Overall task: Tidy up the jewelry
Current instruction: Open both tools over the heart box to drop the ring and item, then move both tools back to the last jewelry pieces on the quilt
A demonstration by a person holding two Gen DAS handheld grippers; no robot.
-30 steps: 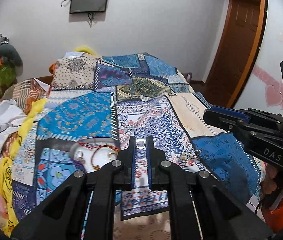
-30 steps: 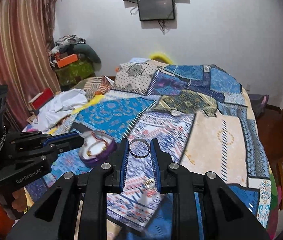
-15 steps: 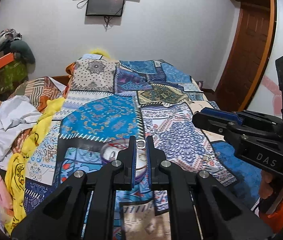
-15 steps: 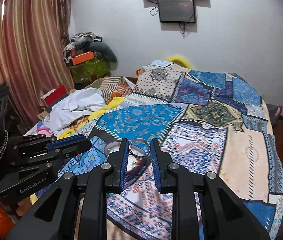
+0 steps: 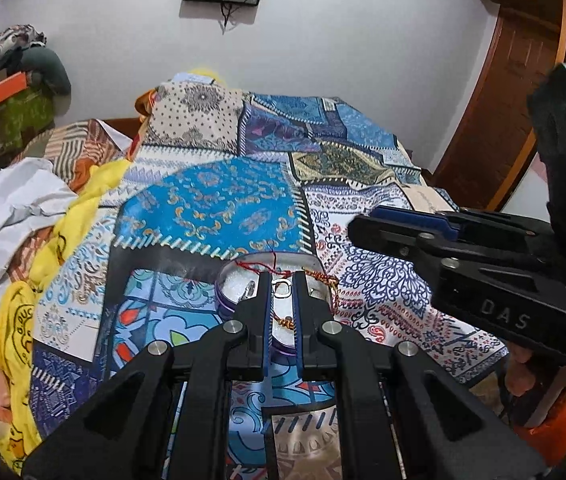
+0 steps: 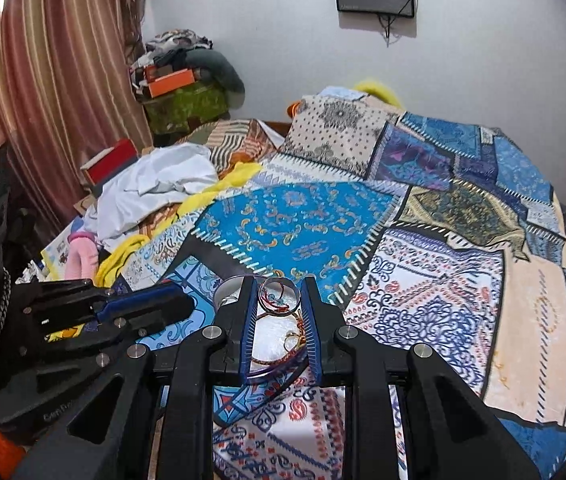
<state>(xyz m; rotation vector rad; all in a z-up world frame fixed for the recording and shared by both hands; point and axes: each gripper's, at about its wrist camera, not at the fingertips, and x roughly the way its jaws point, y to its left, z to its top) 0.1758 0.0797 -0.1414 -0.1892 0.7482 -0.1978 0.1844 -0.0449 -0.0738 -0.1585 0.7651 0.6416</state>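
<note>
Deposit step: left claw (image 5: 281, 289) clamped on small ring (image 5: 281, 288), right claw (image 6: 276, 298) on bangle (image 6: 277, 297), both poised over dish (image 5: 239, 288) at 12 o'clock; release is required next.

White wall (image 5: 343, 40) — patchwork bedspread (image 6: 443, 240)

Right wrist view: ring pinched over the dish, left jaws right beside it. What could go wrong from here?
1. The silver ring is held only at its edges by the right gripper; it could slip out and land on the patterned bedspread, where it may be hard to spot.
2. The dish already holds tangled red thread and bracelets; a dropped ring may snag.
3. The left gripper, pinching a small ring, crowds the same dish; the jaws could collide.
</note>
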